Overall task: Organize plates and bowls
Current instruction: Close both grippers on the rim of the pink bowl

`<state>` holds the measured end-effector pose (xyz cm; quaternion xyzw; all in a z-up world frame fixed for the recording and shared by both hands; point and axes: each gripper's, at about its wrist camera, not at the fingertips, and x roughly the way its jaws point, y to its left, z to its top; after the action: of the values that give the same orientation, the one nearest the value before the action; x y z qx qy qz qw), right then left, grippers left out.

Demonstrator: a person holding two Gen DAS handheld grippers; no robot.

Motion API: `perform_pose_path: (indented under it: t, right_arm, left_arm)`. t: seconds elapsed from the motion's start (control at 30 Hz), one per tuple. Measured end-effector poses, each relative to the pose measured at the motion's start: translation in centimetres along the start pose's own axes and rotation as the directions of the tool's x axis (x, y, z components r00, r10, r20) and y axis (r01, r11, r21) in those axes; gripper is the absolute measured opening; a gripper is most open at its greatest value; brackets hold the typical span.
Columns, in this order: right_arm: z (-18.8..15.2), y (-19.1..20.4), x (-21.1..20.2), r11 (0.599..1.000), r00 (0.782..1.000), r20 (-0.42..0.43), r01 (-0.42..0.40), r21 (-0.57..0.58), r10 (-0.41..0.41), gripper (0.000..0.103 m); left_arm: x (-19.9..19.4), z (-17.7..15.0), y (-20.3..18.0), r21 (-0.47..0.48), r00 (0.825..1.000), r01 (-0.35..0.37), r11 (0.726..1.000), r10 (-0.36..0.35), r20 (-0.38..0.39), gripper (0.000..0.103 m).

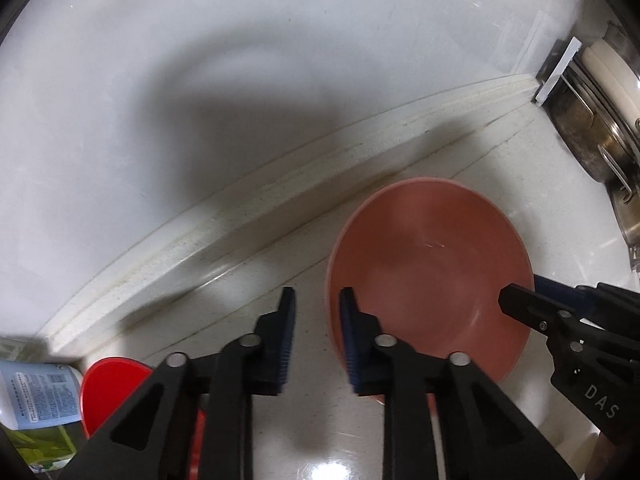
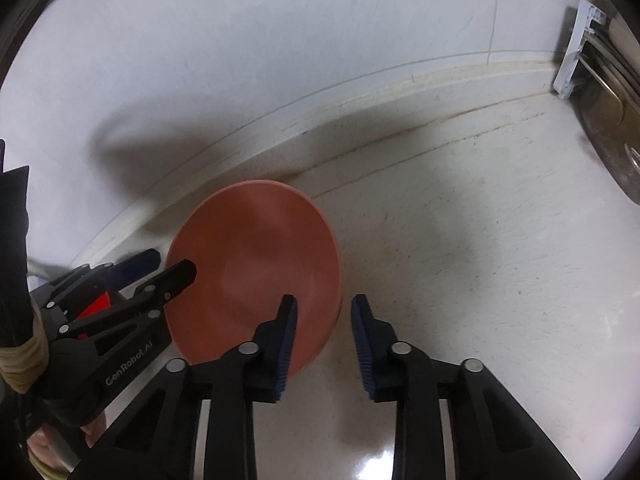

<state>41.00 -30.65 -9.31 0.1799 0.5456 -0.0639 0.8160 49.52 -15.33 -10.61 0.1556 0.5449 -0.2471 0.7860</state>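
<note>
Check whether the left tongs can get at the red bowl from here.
Probably yes: the left tongs are open, and the red bowl sits uncovered below-left of them; only the bottle crowds its far side.

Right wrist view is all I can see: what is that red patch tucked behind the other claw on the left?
Observer: It's a red bowl, sitting to the left of the pink bowl.
Operator: Is there anything else beside it?
Observer: Yes, a container with a printed label, further left of the red bowl.
Operator: Is that other claw gripping yet?
Observer: No. The left gripper is open, with its jaws straddling the pink bowl's rim.
</note>
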Motion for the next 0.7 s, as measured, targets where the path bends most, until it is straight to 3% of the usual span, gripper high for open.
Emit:
perform_pose_path:
  t: [0.07,0.2,0.5,0.7]
  right_arm:
    - [0.0,-0.2,0.2,1.0,1.0,-0.009,-0.002,0.002,0.002,0.021]
    - [-0.1,-0.5,0.3,1.0,1.0,-0.014,-0.004,0.008,0.004,0.013]
    - [-0.7,-0.6,-0.8,1.0,1.0,0.003,-0.006,0.012,0.006,0.012]
    - [-2.3,0.0,-4.3,1.0,0.999,0.053,0.003,-0.017,-0.002,0.012]
  left_arm:
    - [0.1,0.0,0.1,-0.005,1.0,0.025,1.0,-0.025,-0.007,0.008]
    - [-0.2,-0.3,0.1,-0.016,1.0,0.029,0.999,-0.029,-0.002,0.008]
    - [-3.6,-1.9,-0.8,-0.033,0.998,0.055,0.998,-0.054,0.033,0.008]
    - [-7.4,-4.3,-1.4,-0.059,0.994,0.074,0.996,-0.069,0.08,0.009]
